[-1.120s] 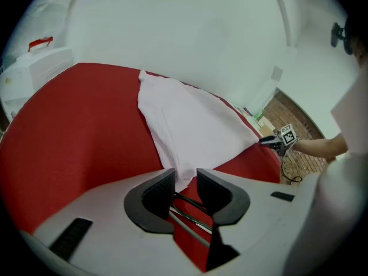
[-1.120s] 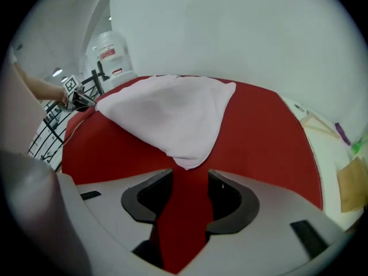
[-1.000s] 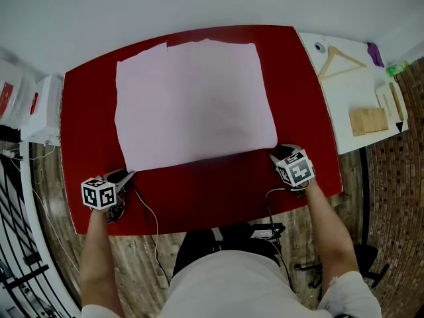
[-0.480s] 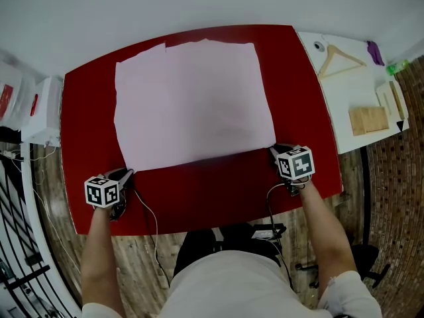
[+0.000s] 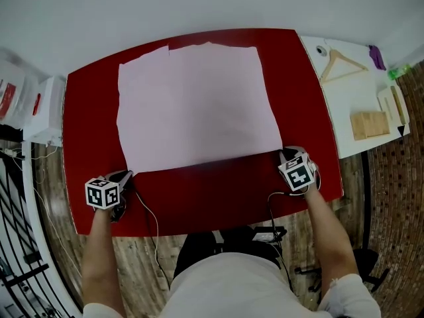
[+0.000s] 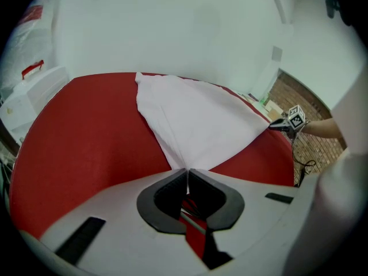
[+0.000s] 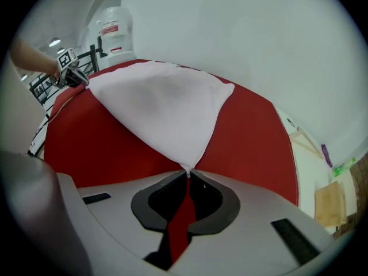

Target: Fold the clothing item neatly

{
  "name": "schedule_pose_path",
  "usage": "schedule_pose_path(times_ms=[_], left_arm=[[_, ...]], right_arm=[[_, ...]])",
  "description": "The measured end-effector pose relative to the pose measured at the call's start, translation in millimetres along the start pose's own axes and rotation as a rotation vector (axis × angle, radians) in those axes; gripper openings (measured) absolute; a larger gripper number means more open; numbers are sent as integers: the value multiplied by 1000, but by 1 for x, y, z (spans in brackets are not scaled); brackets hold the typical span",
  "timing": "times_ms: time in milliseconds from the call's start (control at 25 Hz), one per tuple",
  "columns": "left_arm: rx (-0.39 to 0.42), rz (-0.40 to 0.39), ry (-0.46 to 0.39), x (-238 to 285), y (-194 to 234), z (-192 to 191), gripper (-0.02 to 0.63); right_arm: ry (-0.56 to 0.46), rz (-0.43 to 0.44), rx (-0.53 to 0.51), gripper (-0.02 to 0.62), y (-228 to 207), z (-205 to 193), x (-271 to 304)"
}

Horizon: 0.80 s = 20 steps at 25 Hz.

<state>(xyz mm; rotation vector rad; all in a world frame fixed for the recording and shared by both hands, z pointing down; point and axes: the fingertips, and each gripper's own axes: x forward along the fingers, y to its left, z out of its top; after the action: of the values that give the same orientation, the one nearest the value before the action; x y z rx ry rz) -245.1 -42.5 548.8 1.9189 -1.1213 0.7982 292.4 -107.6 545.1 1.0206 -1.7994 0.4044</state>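
Observation:
A pale pink cloth (image 5: 199,105) lies spread flat on the red table (image 5: 199,201). My left gripper (image 5: 127,176) is at its near left corner, and my right gripper (image 5: 284,153) is at its near right corner. In the left gripper view the jaws (image 6: 187,172) have just been closing and now pinch the cloth's corner (image 6: 195,125). In the right gripper view the jaws (image 7: 188,172) have likewise just been closing and grip the tip of the cloth (image 7: 167,108). Each gripper is visible far off in the other's view: the right gripper (image 6: 283,126) and the left gripper (image 7: 76,78).
A white side table (image 5: 344,105) at the right holds a wooden hanger (image 5: 339,63), wooden blocks (image 5: 369,121) and a purple item (image 5: 375,53). A white box (image 5: 43,108) stands left of the table. Cables (image 5: 150,212) hang over the near edge. A water jug (image 7: 115,30) stands behind.
The right gripper has shifted slightly to the right and toward the near edge, and the cloth's near right corner has drawn out with it. The left gripper has kept its place.

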Motion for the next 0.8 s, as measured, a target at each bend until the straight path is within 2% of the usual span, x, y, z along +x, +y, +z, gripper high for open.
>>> schedule_pose_path(times_ms=[160, 320, 440, 800], left_arm=[[-86, -24, -46, -4, -1, 3, 17], [-120, -13, -88, -15, -3, -1, 18], [-141, 5, -131, -28, -6, -2, 18], [-171, 54, -256, -69, -35, -6, 18]], right_arm=[[-41, 22, 95, 32, 5, 4, -1], [-95, 26, 133, 55, 2, 10, -7], [-114, 14, 134, 94, -3, 11, -11], [-180, 25, 97, 100, 2, 22, -25]])
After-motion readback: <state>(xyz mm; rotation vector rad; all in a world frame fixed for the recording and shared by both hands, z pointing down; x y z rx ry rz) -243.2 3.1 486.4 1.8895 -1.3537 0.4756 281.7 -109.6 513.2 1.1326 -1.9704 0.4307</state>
